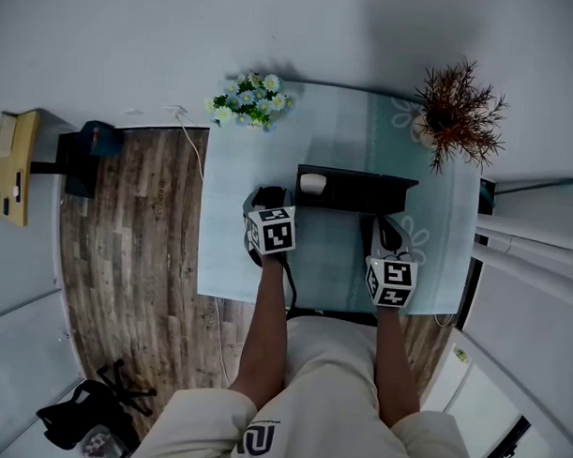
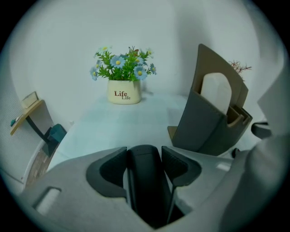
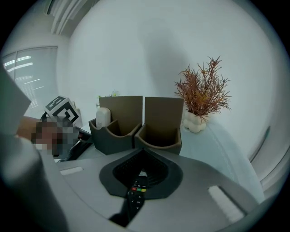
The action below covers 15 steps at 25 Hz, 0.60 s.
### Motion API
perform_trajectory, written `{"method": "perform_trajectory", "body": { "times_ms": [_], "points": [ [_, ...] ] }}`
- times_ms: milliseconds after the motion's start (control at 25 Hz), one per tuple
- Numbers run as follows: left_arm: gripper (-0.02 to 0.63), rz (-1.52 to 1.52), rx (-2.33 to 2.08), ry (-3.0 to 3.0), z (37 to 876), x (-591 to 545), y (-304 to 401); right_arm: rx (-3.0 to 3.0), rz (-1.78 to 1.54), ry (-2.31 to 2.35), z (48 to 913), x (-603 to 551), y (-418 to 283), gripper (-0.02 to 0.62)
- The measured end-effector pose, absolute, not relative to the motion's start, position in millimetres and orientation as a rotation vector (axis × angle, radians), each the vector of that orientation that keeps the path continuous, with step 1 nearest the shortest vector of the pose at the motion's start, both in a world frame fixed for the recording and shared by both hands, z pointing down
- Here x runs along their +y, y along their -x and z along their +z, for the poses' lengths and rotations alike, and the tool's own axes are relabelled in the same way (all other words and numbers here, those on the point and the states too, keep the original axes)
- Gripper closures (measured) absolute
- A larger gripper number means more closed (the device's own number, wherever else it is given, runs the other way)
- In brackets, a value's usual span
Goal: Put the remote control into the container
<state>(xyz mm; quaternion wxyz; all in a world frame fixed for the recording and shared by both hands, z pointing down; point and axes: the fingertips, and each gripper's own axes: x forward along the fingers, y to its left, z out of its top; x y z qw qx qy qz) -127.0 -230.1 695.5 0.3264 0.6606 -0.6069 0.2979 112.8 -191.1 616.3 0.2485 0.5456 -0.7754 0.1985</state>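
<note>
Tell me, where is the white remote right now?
In the right gripper view, the white remote stands upright in the left compartment of the dark container. That is the end nearer the blue flowers.

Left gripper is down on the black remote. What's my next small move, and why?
Probably lift it straight up a little. The left gripper looks closed against both sides of the black remote control, and the container stands just to its right, so the remote must clear its wall.
</note>
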Motion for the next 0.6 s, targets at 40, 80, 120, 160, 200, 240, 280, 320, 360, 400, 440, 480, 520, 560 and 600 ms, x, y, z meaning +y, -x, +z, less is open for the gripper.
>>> {"method": "perform_trajectory", "body": {
  "times_ms": [40,80,120,160,200,240,280,320,360,400,440,480,520,560,600],
  "points": [
    [0.359,0.780,-1.596,-1.759,691.1,-229.8,123.6,-2.111,0.535,-1.493,614.2,-190.4,-114.8,0.594],
    [0.359,0.775,-1.607,-1.786,685.3,-229.7,120.5,-2.110,0.530,-1.501,612.1,-189.6,-116.5,0.594],
    [0.360,0.766,-1.621,-1.811,678.8,-229.6,118.1,-2.111,0.527,-1.509,610.1,-188.8,-117.4,0.594],
    [0.360,0.754,-1.637,-1.833,671.7,-229.5,116.7,-2.114,0.524,-1.516,608.0,-187.7,-117.2,0.594],
    [0.362,0.740,-1.655,-1.852,664.3,-229.1,116.4,-2.118,0.520,-1.521,605.9,-186.1,-115.9,0.594],
    [0.362,0.721,-1.675,-1.868,656.5,-228.5,116.9,-2.124,0.515,-1.523,603.6,-184.2,-113.6,0.594],
    [0.362,0.701,-1.697,-1.882,648.6,-227.7,117.9,-2.132,0.509,-1.522,601.4,-182.2,-110.3,0.594],
    [0.362,0.679,-1.718,-1.895,640.8,-226.6,118.9,-2.142,0.500,-1.517,599.1,-180.1,-106.3,0.594],
    [0.364,0.660,-1.736,-1.910,633.4,-225.1,119.6,-2.153,0.490,-1.511,596.5,-177.8,-101.9,0.594],
    [0.364,0.644,-1.748,-1.927,626.7,-222.8,119.5,-2.165,0.480,-1.506,593.6,-175.2,-97.6,0.594],
    [0.364,0.633,-1.755,-1.947,620.8,-219.4,118.7,-2.176,0.469,-1.502,590.6,-172.0,-93.9,0.594],
    [0.364,0.625,-1.758,-1.964,615.5,-215.3,117.6,-2.185,0.460,-1.501,587.6,-168.4,-91.0,0.594],
    [0.364,0.617,-1.761,-1.980,610.4,-211.0,116.6,-2.193,0.453,-1.502,584.6,-164.8,-88.9,0.594],
    [0.365,0.609,-1.764,-1.995,605.0,-207.0,115.7,-2.199,0.449,-1.506,581.8,-161.5,-87.5,0.594],
    [0.365,0.598,-1.770,-2.011,599.1,-203.4,114.7,-2.204,0.446,-1.511,579.0,-158.4,-86.5,0.594]
  ]
}}
